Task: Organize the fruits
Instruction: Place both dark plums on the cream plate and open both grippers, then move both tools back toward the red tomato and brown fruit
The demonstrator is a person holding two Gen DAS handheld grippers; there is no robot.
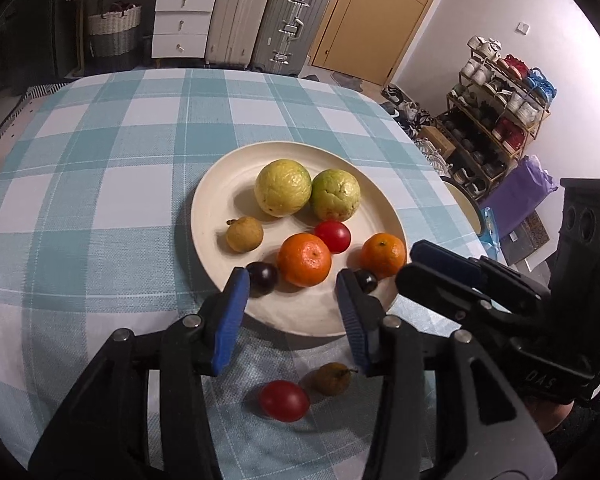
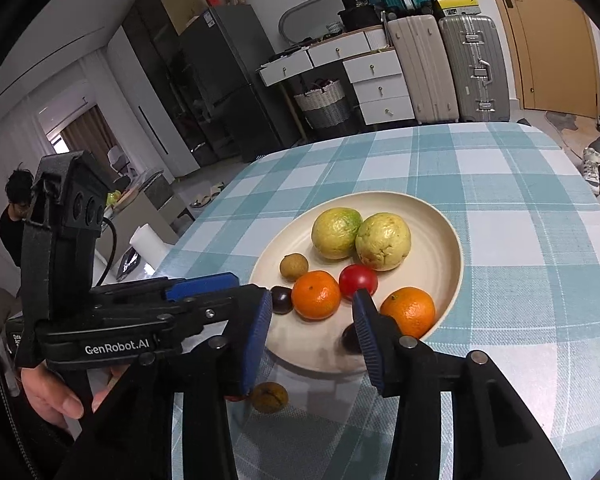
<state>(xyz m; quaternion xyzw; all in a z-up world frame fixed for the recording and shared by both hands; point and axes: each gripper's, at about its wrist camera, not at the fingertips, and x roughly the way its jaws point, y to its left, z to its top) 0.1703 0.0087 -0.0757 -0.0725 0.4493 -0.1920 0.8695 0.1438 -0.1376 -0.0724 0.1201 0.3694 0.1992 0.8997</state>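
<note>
A cream plate (image 1: 216,200) on the checked tablecloth holds two guavas (image 1: 283,187), two oranges (image 1: 304,259), a tomato (image 1: 332,236), a longan (image 1: 244,234) and two dark grapes (image 1: 262,278). Off the plate, on the cloth near me, lie a second tomato (image 1: 284,400) and a brownish longan (image 1: 332,378). My left gripper (image 1: 292,280) hovers open over the plate's near edge, above those two loose fruits, gripping nothing. My right gripper (image 2: 313,300) is open too, just right of the left one, over the plate's (image 2: 452,248) near rim, with a grape (image 2: 348,338) beside its right finger.
The table's right edge (image 1: 440,168) drops off toward a shoe rack (image 1: 496,112). Suitcases (image 1: 260,16) and drawers stand beyond the far edge. A hand (image 2: 56,396) holds the left gripper (image 2: 236,286); a person (image 2: 16,216) stands far off at the left.
</note>
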